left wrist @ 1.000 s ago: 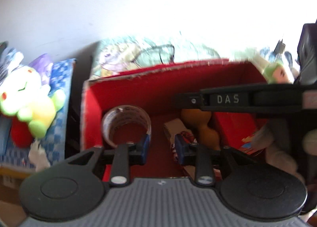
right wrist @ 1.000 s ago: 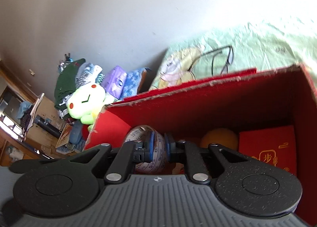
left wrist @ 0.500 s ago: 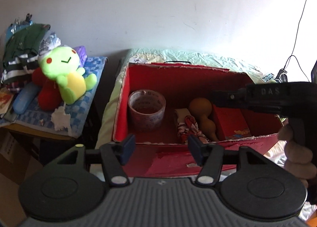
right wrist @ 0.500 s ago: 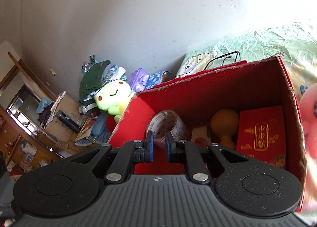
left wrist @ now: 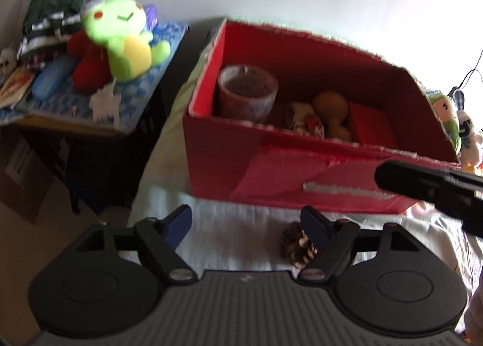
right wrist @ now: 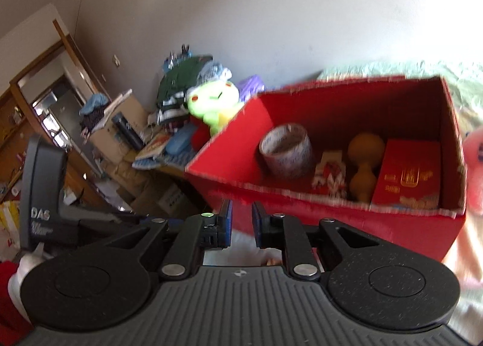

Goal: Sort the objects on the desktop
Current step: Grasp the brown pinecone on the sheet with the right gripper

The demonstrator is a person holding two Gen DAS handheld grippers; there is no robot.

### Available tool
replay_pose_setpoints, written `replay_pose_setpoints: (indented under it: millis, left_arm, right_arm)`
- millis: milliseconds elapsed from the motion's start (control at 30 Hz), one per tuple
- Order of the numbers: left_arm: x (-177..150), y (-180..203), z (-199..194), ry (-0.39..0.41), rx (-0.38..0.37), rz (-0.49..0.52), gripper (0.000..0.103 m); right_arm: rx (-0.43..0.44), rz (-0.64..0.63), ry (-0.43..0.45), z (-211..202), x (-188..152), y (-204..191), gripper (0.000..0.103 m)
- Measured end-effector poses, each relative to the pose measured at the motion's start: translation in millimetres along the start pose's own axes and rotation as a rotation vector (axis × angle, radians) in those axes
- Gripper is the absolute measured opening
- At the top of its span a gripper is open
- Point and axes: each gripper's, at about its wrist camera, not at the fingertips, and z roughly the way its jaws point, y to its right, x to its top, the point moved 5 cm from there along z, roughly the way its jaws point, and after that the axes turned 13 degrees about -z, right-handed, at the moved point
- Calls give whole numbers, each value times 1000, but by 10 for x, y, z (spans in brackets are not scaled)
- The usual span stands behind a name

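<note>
A red cardboard box (left wrist: 302,176) sits on a pale cloth-covered surface (left wrist: 235,234) and holds four things in a row: one roll of clear tape (left wrist: 247,93) at its left end, one small red-and-white patterned packet (right wrist: 330,176), one tan gourd (right wrist: 365,161), and one flat red packet with gold print (right wrist: 407,176) at its right end. In front of the box, on the cloth, lies a single pine cone (left wrist: 297,244), just beside the right fingertip of the left gripper (left wrist: 247,226); that gripper's jaws have just been opening and now stand wide apart with only cloth between them. The right gripper (right wrist: 241,225) hangs before the box's near wall, its blue pads close together with a narrow gap and nothing in it. Left of the box, a side table carries one green and yellow plush toy (left wrist: 123,37), a pile of folded clothes (left wrist: 57,10) and a blue case (left wrist: 52,80). Two small plush figures (left wrist: 455,122) stand by the box's right end.
</note>
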Motion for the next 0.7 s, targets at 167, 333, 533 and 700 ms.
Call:
replay_pose_setpoints:
  millis: [167,333,533,700]
  left_arm:
    - [-100,102,167,-51,31,47,89]
    - [-158,196,280,-83,69,93,91]
    - [-216,272,377,-114,85,121,92]
    - [-243,323,418,-118,97,142,94]
  right_arm:
    - [-38,81,-91,116,-209,119,18]
    - [-73,210,-131,152,-355,304,19]
    - [-57,318,-164,146,-478,397,25]
    - [-29,388,-171,143,-543,455,27]
